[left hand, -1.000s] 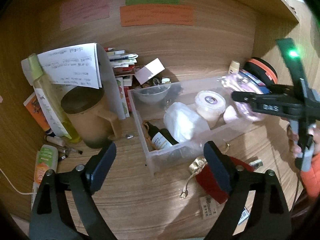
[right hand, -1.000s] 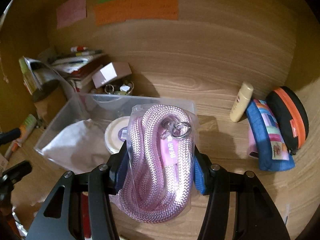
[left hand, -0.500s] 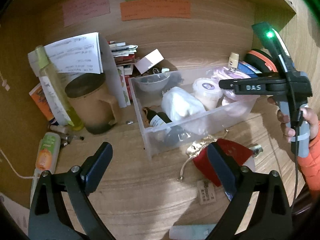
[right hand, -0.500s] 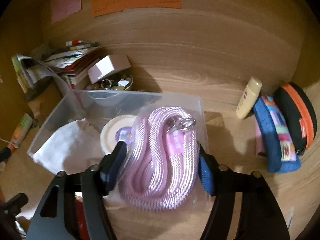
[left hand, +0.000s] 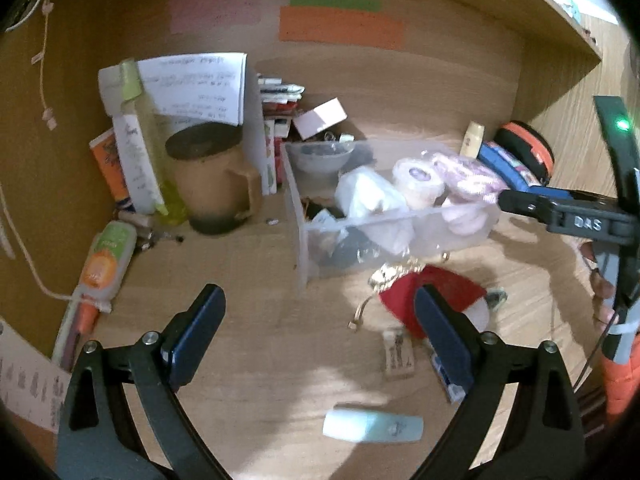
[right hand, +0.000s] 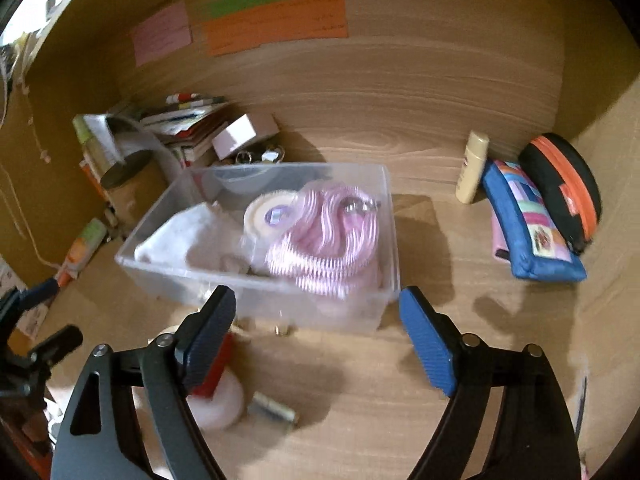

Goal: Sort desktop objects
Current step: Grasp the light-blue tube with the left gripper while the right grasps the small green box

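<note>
A bagged coil of pink rope (right hand: 324, 240) lies in the right end of the clear plastic bin (right hand: 280, 304), beside a round white tape roll (right hand: 270, 214) and a white cloth (right hand: 180, 240). My right gripper (right hand: 320, 332) hangs just in front of the bin, its jaws opening, nothing between them. In the left wrist view the bin (left hand: 304, 248) holds the same rope (left hand: 464, 184). My left gripper (left hand: 316, 336) stands open and empty over bare desk, with a red pouch (left hand: 440, 288) by its right finger. The right gripper (left hand: 576, 220) shows side-on at the right.
A brown mug (left hand: 212, 176), bottles, papers and stacked books crowd the back left. A cream bottle (right hand: 472, 168), a blue pouch (right hand: 528, 224) and a black-and-orange case (right hand: 564, 184) lie at the right. A pale green tube (left hand: 372, 426) and small tags lie near the front.
The right gripper let go of the bagged pink rope, which now lies in the bin, and drew back with its jaws spread. The left gripper drifted back a little from the bin.
</note>
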A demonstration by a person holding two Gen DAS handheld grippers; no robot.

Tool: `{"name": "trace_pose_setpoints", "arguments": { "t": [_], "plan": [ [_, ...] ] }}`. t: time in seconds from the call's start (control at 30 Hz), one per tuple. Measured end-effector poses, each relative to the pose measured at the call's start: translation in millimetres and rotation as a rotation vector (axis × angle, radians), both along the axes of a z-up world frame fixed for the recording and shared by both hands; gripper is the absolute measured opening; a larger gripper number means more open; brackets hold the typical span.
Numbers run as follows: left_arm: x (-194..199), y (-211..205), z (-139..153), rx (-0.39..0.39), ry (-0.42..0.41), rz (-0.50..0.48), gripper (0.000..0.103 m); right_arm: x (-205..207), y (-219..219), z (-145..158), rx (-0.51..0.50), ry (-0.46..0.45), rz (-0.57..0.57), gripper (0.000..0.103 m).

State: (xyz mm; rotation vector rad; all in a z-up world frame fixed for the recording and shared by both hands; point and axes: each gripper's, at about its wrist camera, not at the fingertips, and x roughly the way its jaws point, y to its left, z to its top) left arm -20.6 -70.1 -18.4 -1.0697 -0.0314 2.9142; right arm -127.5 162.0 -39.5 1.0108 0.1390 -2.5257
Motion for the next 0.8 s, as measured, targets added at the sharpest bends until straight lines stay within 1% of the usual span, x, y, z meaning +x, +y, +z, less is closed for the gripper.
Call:
{"name": "trace_pose_setpoints", "arguments": {
  "t": [0.13, 0.3, 0.4, 0.57, 0.7, 0.8],
  "plan": [
    [12, -1, -3, 0.02, -0.016, 0.008, 0.097, 22, 3, -9, 0.022, 0.001, 0.014, 0.083],
    [28, 3, -10, 0.006, -0.022, 0.037, 0.097, 40, 7, -23, 0.036, -0.014, 0.016, 0.083],
    [37, 9, -18, 0.0, -0.021, 0.011, 0.097, 45, 10, -34, 0.044, -0.033, 0.006, 0.083],
    [51, 19, -27, 0.0, -0.014, -0.021, 0.097, 55, 12, -47, 0.067, -0.03, 0.007, 0.083],
    [54, 23, -41, 0.019, -0.055, -0.034, 0.097, 61, 12, -62, 0.077, -0.063, 0.015, 0.083],
    [57, 24, -54, 0.022, -0.092, -0.04, 0.096, 67, 10, -70, 0.126, -0.038, 0.004, 0.083]
  ]
}}
